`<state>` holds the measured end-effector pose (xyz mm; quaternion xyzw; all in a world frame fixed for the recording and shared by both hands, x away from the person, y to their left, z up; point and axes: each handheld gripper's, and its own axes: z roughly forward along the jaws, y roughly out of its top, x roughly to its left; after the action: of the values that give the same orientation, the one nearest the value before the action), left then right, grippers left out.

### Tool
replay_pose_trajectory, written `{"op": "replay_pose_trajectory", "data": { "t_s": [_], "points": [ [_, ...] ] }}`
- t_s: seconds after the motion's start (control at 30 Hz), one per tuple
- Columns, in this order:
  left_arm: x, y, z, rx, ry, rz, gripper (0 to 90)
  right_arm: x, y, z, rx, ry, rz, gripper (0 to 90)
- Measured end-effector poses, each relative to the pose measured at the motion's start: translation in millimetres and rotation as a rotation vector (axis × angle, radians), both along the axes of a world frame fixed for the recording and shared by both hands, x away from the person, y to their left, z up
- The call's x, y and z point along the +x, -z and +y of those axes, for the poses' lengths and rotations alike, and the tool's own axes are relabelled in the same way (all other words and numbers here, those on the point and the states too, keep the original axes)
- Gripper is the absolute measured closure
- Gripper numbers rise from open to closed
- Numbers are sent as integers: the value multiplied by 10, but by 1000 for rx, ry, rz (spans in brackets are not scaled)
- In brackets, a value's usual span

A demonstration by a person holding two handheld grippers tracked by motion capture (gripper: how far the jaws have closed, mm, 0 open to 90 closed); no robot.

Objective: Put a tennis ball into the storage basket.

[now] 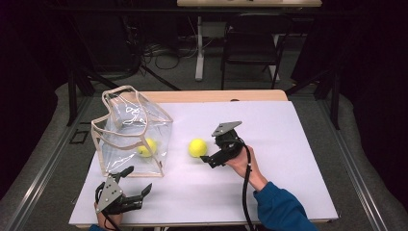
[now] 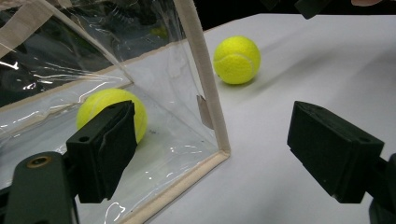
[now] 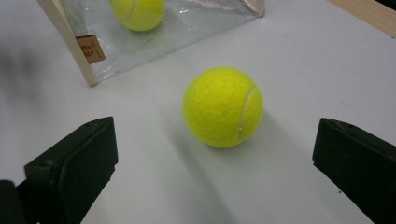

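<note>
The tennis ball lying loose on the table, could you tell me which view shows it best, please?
The right gripper view: the loose tennis ball sits large and unobstructed ahead of the open right gripper. The left gripper view shows it smaller, beyond the clear bag; the high view, tiny.

Left tongs at lower left of the high view, jaws spread wide, held low by a hand at the bottom edge. Right tongs near frame centre, jaws wide apart, gripped by right hand, blue sleeve entering from bottom right.
</note>
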<state>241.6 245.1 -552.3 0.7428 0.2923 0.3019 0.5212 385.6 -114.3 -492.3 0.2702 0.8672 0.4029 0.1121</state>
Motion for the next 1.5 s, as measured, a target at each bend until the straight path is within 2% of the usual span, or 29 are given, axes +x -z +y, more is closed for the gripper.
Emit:
{"op": "replay_pose_trajectory", "data": {
  "t_s": [0.4, 0.83, 1.2, 1.5],
  "points": [
    [2, -1, -8, 5, 6, -1, 158, 31, 92, -54, -5, 17, 19, 0],
    [-5, 0, -4, 5, 2, -3, 158, 79, 109, -64, -20, 24, 15, 0],
    [12, 3, -31, 10, 10, 1, 158, 177, 84, 4, -27, 33, 23, 0],
    [17, 3, -27, 14, 8, 1, 158, 280, 141, 115, -30, 20, 48, 0]
  ]
}}
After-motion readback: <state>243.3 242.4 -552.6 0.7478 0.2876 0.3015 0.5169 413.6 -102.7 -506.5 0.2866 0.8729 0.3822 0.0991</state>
